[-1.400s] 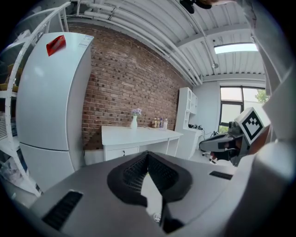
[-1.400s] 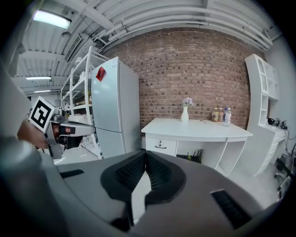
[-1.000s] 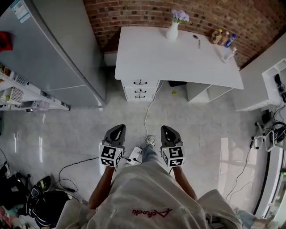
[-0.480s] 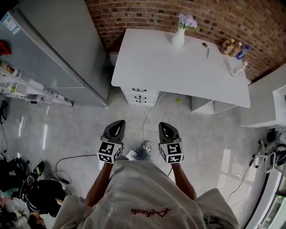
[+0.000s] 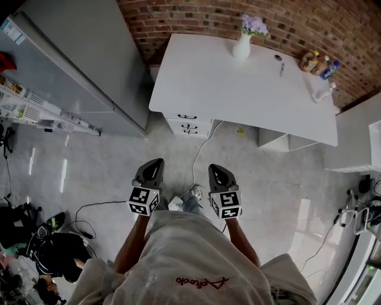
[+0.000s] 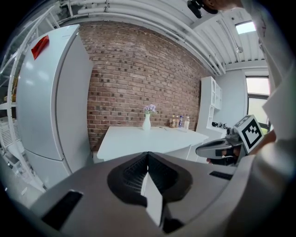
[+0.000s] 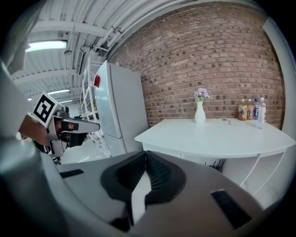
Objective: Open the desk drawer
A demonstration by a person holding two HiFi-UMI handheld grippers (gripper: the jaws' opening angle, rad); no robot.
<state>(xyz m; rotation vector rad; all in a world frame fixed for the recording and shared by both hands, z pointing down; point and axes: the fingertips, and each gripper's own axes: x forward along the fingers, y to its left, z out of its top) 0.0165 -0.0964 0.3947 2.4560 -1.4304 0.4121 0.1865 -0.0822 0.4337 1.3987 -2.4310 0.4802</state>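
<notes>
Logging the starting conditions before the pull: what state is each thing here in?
Desk drawers: all three closed.
Left gripper: shut, empty.
Right gripper: shut, empty.
Fridge: door closed.
Vase: upright, holding flowers.

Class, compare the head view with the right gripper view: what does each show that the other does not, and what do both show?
Only the head view: the drawer handles on the desk front, the white cable across the floor, and the person's shirt.
Only the right gripper view: the lit ceiling lamp, and that the right tool has its jaws shut and empty.
Both: the white desk, the vase of flowers, the bottles, the brick wall and the left tool.
</notes>
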